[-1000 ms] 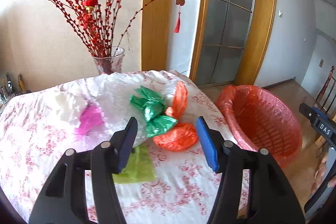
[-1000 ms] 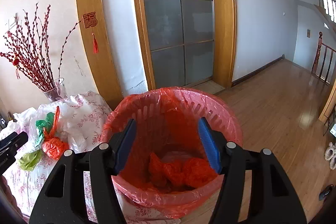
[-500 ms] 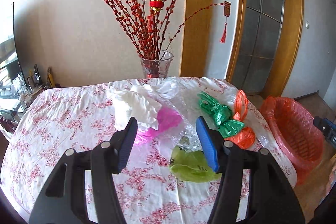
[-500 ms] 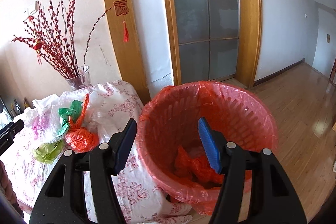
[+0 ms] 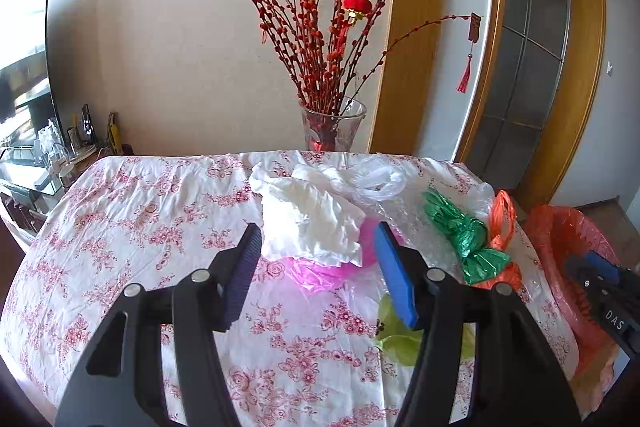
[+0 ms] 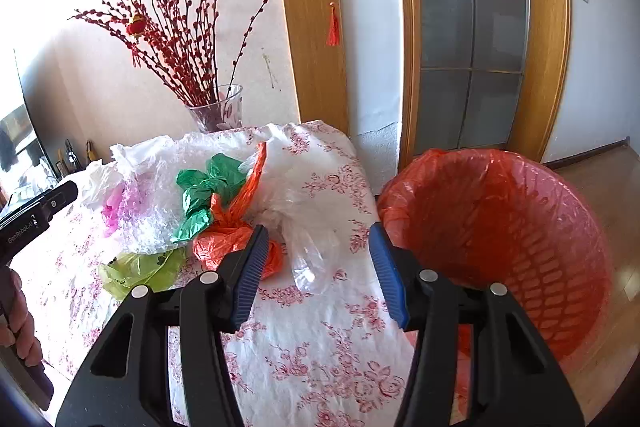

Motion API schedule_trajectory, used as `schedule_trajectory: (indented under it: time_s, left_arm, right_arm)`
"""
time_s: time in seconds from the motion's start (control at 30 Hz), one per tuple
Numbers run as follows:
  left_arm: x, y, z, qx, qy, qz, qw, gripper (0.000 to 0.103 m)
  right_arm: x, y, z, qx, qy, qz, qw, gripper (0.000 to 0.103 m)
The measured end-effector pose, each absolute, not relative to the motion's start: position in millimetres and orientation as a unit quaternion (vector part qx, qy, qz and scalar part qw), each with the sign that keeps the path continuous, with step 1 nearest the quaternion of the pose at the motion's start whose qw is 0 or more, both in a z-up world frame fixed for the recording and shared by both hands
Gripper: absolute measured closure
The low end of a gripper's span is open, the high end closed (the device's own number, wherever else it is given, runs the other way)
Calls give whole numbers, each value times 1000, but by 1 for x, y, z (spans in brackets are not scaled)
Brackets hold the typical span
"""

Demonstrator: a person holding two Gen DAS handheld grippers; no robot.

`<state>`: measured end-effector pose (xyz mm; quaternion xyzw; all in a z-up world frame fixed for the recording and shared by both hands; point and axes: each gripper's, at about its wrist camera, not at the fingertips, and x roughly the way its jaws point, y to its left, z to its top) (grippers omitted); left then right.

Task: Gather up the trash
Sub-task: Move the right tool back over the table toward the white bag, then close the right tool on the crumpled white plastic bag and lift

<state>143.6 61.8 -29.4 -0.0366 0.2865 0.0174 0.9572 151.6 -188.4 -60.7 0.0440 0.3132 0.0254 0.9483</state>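
Observation:
Crumpled plastic bags lie on the floral tablecloth (image 5: 160, 227): a white one (image 5: 312, 219), a pink one (image 5: 320, 271), a green one (image 5: 464, 235), an orange one (image 6: 232, 235), a yellow-green one (image 6: 140, 271) and a clear one (image 6: 312, 251). My left gripper (image 5: 318, 275) is open and empty above the table, facing the white and pink bags. My right gripper (image 6: 318, 267) is open and empty over the table's right end, in front of the clear bag. The bin with the orange liner (image 6: 500, 227) stands right of the table.
A glass vase with red branches (image 5: 332, 131) stands at the table's far edge. A wooden door frame and glass door (image 6: 480, 47) are behind the bin. A TV and a cluttered shelf (image 5: 48, 155) are at the far left. Wooden floor lies to the right.
Both grippers swung left, away from the bin. The left view moved from the orange and green bags to the white and pink ones. The right view moved from over the bin to the table.

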Motion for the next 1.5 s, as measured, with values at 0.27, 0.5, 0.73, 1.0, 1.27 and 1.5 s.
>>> schedule_trajectory:
  time_s: [0.27, 0.5, 0.73, 1.0, 1.27, 1.5]
  left_arm:
    - [164, 87, -34, -53, 292, 53, 954, 41]
    - [183, 97, -45, -66, 306, 71, 947, 41]
    - [190, 90, -47, -54, 302, 69, 949, 41]
    - [186, 98, -44, -56, 297, 64, 951, 41]
    - [176, 111, -37, -60, 288, 55, 954, 41]
    - [179, 111, -36, -60, 296, 45, 952, 41]
  right_arm:
    - [202, -175, -67, 46, 340, 40, 938, 50]
    - [226, -177, -71, 50, 355, 62, 931, 50]
    - [235, -185, -76, 52, 362, 79, 928, 50]
    - [231, -191, -74, 59, 363, 94, 925, 50]
    - [225, -195, -77, 94, 369, 104, 919, 50]
    - [235, -194, -85, 74, 392, 86, 913, 50]
